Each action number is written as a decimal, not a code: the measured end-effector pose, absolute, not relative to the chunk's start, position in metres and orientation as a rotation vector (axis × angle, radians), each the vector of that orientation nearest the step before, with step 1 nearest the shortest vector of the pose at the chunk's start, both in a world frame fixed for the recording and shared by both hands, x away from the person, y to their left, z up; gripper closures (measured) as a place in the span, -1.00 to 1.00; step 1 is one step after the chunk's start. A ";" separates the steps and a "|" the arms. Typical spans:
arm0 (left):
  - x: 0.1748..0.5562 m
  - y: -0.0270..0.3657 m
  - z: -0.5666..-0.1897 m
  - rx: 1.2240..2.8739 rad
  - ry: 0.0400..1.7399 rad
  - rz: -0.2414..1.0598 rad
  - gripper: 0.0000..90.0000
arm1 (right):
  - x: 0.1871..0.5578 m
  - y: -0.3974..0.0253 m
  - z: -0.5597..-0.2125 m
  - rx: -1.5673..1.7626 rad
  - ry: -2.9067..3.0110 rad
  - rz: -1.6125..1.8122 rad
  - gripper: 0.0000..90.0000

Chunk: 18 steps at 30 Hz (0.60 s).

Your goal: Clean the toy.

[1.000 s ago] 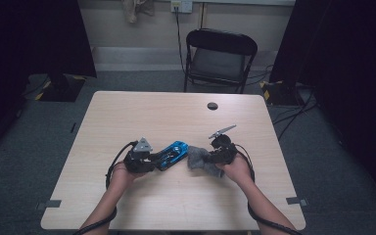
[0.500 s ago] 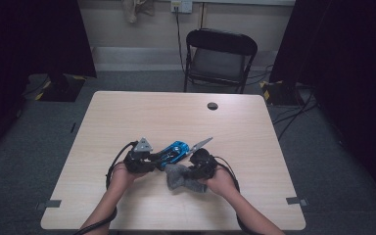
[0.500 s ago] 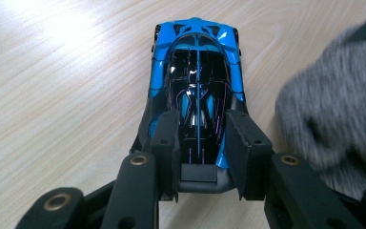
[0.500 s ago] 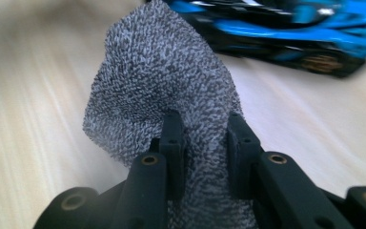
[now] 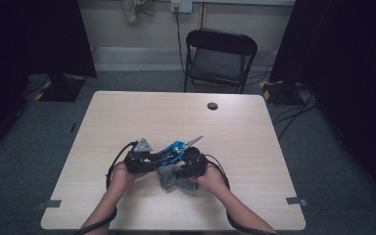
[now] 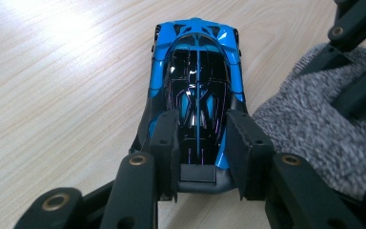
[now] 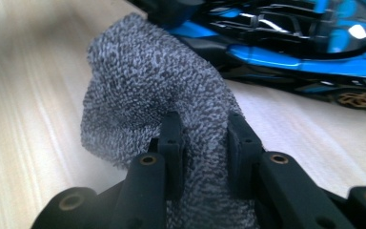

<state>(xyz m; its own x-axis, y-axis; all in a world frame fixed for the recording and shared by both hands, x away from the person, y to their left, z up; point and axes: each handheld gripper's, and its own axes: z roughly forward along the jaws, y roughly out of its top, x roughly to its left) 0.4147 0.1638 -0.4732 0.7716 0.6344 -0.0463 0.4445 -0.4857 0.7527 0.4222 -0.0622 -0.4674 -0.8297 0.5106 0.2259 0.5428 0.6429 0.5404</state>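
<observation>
A pale wooden table [image 5: 254,147] stands on a grey carpeted floor, with a black folding chair [image 5: 219,58] pushed up behind its far edge and a small dark round hole [image 5: 212,105] near that edge. At the near middle of the table the person's two forearms come in from below, each hand holding a gripper. The left gripper [image 5: 149,159] has its jaws closed narrow on the rear end of a blue and black toy car [image 6: 195,81], which rests on the tabletop with its nose pointing away from the gripper; in the left gripper view the two pads press against either side of the car's tail [image 6: 198,164]. Just beside the car, on the side toward the person's right, lies a grey cloth [image 7: 147,95], bunched up and touching the tabletop. The right gripper [image 7: 202,143] pinches a fold of this cloth between its jaws, which stand narrow with the fabric squeezed between them. In the high view the cloth [image 5: 172,178] sits just in front of the car [image 5: 174,149], between the two hands, and the right gripper [image 5: 183,171] is close to the car's side.
</observation>
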 end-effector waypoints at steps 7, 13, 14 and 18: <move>0.415 0.164 -0.473 2.162 0.801 0.303 0.46 | 0.431 -0.071 -0.467 -0.946 -2.804 -0.938 0.60; 0.414 0.164 -0.473 2.162 0.801 0.303 0.46 | 0.439 -0.083 -0.467 -1.016 -2.787 -0.939 0.60; 0.414 0.164 -0.473 2.163 0.800 0.304 0.46 | 0.441 -0.085 -0.467 -1.025 -2.785 -0.937 0.60; 0.414 0.163 -0.473 2.162 0.802 0.304 0.46 | 0.445 -0.090 -0.466 -1.046 -2.790 -0.932 0.60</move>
<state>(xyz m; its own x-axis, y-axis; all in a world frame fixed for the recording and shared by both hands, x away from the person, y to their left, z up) 0.4143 0.1634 -0.4732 0.7706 0.6357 -0.0462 0.4450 -0.4847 0.7531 0.4448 -0.0895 -0.4665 -0.7754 0.5930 0.2172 0.6044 0.5972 0.5273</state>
